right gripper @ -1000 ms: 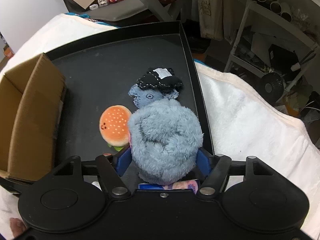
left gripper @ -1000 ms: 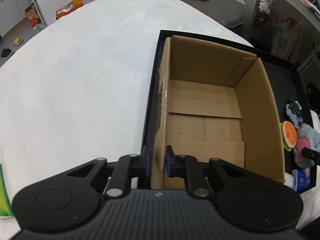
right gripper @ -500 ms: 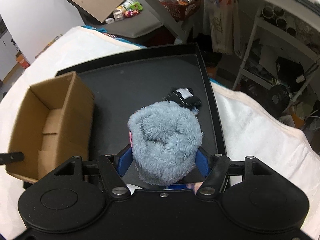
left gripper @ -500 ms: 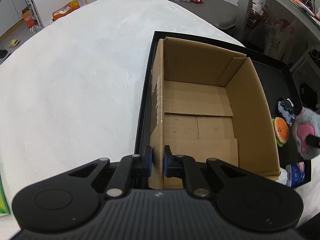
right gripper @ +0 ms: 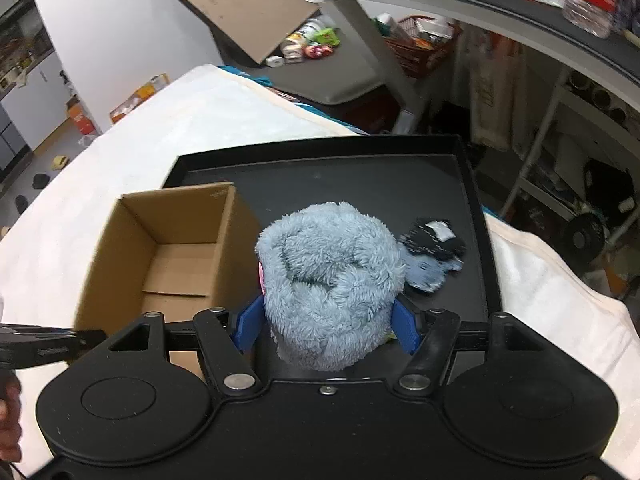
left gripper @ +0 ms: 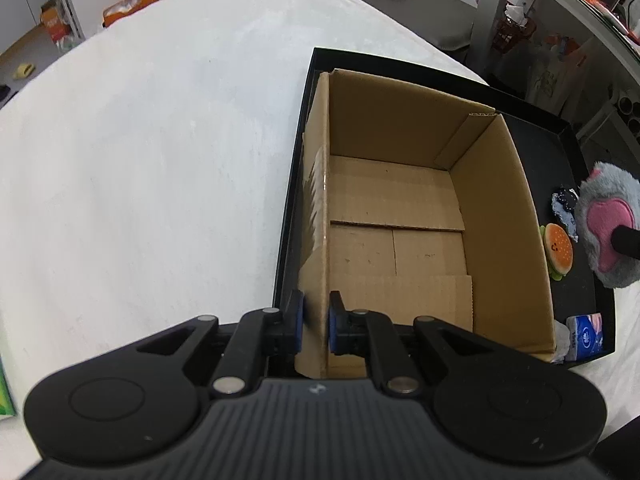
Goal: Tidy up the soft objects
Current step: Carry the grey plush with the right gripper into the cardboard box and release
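The left gripper [left gripper: 314,322] points steeply down, clamped on the near wall of the box [left gripper: 500,216]. The right gripper [right gripper: 328,324], tilted down, squeezes the grey plush [right gripper: 328,280] above the tray [right gripper: 360,184], beside the box.

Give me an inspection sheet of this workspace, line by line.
Surface: white fleecy cloth over the table, bearing a black rimmed tray.
Job's things: open brown cardboard box, empty, on the tray; fluffy grey plush toy with a pink patch; burger-shaped plush and dark blue-and-black plush lying on the tray.
Clutter: small blue-and-white tissue pack at the tray's near corner.
Grippers: left gripper shut on the box's near wall; right gripper holds the grey plush above the tray.
Cables: nothing seen.
Surroundings: metal shelving, a low grey table with small items.
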`<state>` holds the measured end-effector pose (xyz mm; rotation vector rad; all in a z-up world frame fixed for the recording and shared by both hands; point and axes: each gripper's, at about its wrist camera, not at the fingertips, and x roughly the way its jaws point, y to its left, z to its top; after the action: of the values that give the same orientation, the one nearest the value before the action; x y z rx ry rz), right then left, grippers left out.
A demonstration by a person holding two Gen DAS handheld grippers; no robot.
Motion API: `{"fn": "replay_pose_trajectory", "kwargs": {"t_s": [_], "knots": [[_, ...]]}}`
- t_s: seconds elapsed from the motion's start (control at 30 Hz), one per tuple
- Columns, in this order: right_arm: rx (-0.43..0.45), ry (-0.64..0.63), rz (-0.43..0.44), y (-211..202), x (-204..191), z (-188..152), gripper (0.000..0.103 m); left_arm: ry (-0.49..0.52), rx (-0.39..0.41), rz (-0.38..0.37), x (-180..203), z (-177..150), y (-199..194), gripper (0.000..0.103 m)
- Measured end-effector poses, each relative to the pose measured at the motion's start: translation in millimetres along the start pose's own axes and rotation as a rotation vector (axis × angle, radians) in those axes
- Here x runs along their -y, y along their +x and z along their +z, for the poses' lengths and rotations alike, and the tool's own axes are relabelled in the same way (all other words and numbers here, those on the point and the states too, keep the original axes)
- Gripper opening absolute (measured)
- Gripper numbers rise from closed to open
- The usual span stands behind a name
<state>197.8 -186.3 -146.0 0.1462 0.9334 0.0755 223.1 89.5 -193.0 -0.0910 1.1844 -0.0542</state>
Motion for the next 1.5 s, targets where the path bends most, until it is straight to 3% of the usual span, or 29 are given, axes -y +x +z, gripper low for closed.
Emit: {"fn": "replay_pose_trajectory", "kwargs": {"t_s": [0.8,1.43,1.5], "knots": [[0.005,-0.141,0.096,14.5,-89.6,20.4,0.064,-0.037,0.031,-0.062,-14.1,6.8,9.1,0.011],[-0.018,-0.143,0.152,39.1,-121.8,26.5,0.065,-0.062,0.035,-0.064,-20.6,7.8,8.9,0.011],[-0.012,-0.137,0.175,40.0,-124.6,27.0,0.069,-0.067,0.034,-0.062,-20.5,7.6,9.3,0.011]]}}
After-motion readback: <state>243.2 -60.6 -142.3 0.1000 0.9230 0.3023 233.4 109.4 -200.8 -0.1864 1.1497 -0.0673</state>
